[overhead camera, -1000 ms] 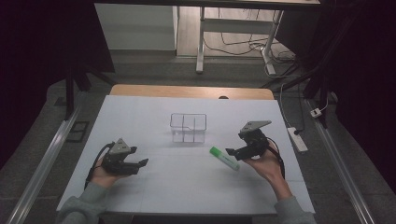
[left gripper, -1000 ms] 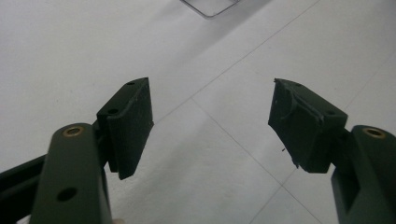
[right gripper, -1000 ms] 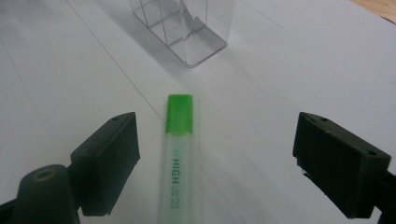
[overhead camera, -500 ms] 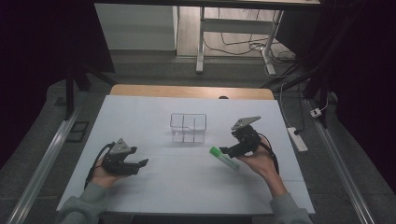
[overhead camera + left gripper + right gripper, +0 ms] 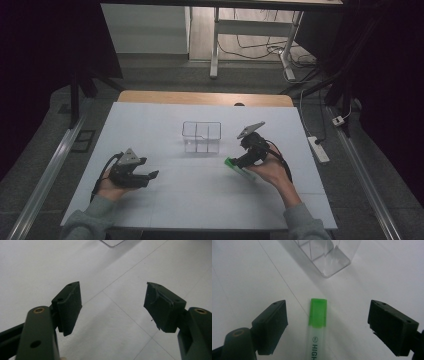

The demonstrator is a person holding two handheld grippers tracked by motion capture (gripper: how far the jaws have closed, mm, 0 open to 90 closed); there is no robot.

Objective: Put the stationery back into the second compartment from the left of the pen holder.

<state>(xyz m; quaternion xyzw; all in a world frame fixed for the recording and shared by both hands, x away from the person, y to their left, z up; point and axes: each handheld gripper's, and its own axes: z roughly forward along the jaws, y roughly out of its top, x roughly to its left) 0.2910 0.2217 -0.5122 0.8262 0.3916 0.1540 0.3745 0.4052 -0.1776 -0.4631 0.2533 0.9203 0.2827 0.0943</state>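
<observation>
White tabletop (image 5: 165, 200) with a green-capped highlighter (image 5: 318, 322) lying flat just short of the clear divided organiser (image 5: 202, 136), on its right-hand side, capped end toward the box. Its long axis runs straight up between the spread jaws of the right gripper (image 5: 329, 327), neither pad touching it. Well to the organiser's other side, the left gripper (image 5: 135, 172) rests wide and empty, the farther of the two.

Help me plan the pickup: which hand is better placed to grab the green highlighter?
The right. The right gripper is open with the highlighter lying between its jaws, untouched. The left gripper sits open over bare table, far across from it.
</observation>
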